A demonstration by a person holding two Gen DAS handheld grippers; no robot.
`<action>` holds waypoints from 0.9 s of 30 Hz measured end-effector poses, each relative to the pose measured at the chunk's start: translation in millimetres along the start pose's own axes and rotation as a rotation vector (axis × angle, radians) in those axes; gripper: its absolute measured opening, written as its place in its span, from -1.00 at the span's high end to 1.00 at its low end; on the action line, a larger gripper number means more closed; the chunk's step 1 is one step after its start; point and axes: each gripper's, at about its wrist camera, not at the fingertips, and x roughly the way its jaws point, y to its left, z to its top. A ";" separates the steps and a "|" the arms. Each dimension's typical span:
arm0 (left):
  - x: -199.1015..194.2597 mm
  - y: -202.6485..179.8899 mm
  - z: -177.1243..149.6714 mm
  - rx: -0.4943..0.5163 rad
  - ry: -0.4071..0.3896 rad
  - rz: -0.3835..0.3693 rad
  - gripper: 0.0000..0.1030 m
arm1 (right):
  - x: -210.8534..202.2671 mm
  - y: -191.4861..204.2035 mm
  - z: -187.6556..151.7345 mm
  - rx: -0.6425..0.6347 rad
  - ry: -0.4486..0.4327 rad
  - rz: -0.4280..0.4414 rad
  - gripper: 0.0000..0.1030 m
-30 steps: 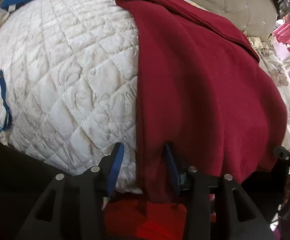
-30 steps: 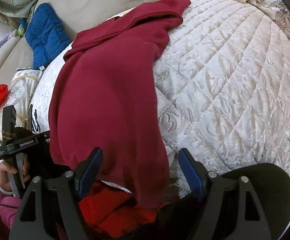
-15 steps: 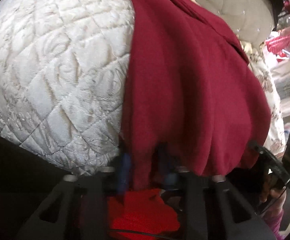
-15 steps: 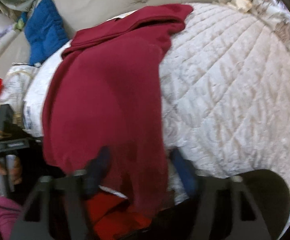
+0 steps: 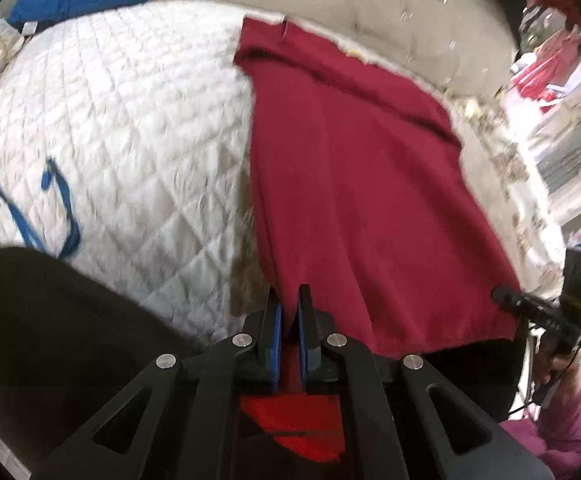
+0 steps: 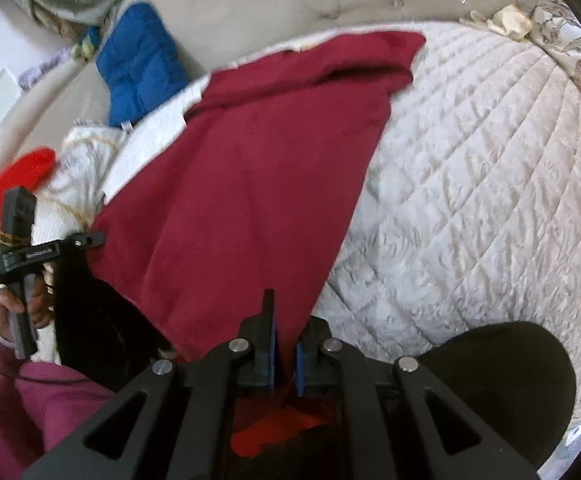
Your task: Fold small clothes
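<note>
A dark red garment [image 5: 362, 184] lay spread over a white quilt [image 5: 122, 128], running from the upper middle of the left wrist frame down to its lower centre. The left gripper [image 5: 289, 312] was clamped almost fully closed on the garment's near edge at the bottom centre, the cloth pinched between its blue pads [image 5: 276, 328]. In the right wrist frame, the garment [image 6: 242, 184] stretched from the upper right down to the bottom centre, where the right gripper [image 6: 284, 332] had closed on its near corner, with only cloth between the fingers. A blue cushion [image 6: 142, 64] sat in the upper left against a beige headboard [image 6: 290, 4]. At the left edge of that frame a hand [image 6: 22, 300] held the other gripper's handle.
</note>
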 end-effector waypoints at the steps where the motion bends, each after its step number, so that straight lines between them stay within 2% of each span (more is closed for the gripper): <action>1: 7.2 -0.3 1.9 -0.010 0.012 0.009 1.00 | 6.2 -0.5 -1.1 0.001 0.017 -0.004 0.87; 3: 13.2 1.9 4.0 -0.029 0.016 0.008 1.00 | 12.8 -0.9 -2.9 -0.010 0.041 -0.018 0.87; 6: 13.0 -4.6 8.3 -0.001 -0.003 0.025 1.00 | 9.7 -0.8 -0.5 -0.006 0.028 -0.012 0.87; 13: 1.4 -15.6 26.0 0.038 -0.075 0.016 1.00 | -12.9 -9.1 27.9 0.062 -0.083 0.048 0.87; 17: -5.7 -22.6 54.4 0.045 -0.129 0.004 1.00 | -30.3 -4.6 55.7 0.065 -0.181 0.094 0.87; 21: -13.6 -29.5 90.3 0.066 -0.215 0.010 1.00 | -41.6 -3.0 89.0 0.055 -0.279 0.086 0.87; 27: -15.3 -31.3 163.2 0.010 -0.319 -0.022 1.00 | -42.9 -15.5 154.9 0.081 -0.366 0.048 0.87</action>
